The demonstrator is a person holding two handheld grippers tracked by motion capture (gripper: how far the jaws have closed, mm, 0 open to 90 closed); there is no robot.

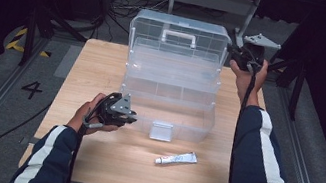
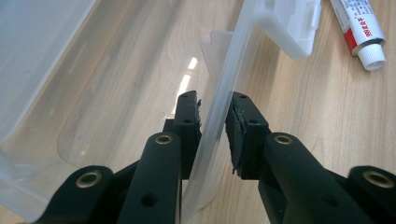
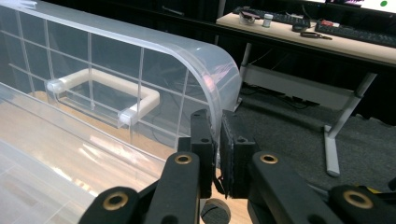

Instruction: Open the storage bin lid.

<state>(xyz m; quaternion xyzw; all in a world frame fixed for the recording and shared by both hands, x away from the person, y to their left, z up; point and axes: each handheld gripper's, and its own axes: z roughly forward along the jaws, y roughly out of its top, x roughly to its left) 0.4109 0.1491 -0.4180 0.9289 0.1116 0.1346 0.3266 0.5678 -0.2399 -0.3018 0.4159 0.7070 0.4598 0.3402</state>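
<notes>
Two hand-held grippers work on one clear plastic storage box (image 1: 171, 80), which stands open in the middle of a light wooden table (image 1: 104, 66); we take the box as our landmark and move from its left side to its right.

At the box's front left corner we see the left gripper (image 1: 122, 113), held in the person's left hand (image 1: 91, 114), whose dark sleeve carries a white stripe. In the left gripper view, its two black jaws straddle the thin front wall of the box (image 2: 219, 116), one jaw inside the box and one outside. The inner pad lies against the wall; the outer pad sits just beside it, and we cannot tell whether it presses.

On the middle of the box's front wall hangs a small clear latch flap (image 1: 161, 131). Just in front of the box, to the right of that flap, a small white squeeze tube with a white cap (image 1: 176, 158) lies flat on the table.

Behind, the raised clear lid (image 1: 179, 36) stands upright, its white carry handle (image 1: 179, 37) facing us. At the lid's upper right corner we see the right gripper (image 1: 237, 53), held in the person's right hand (image 1: 250, 76). In the right gripper view, its jaws are clamped together on the lid's curved edge (image 3: 215, 88).
</notes>
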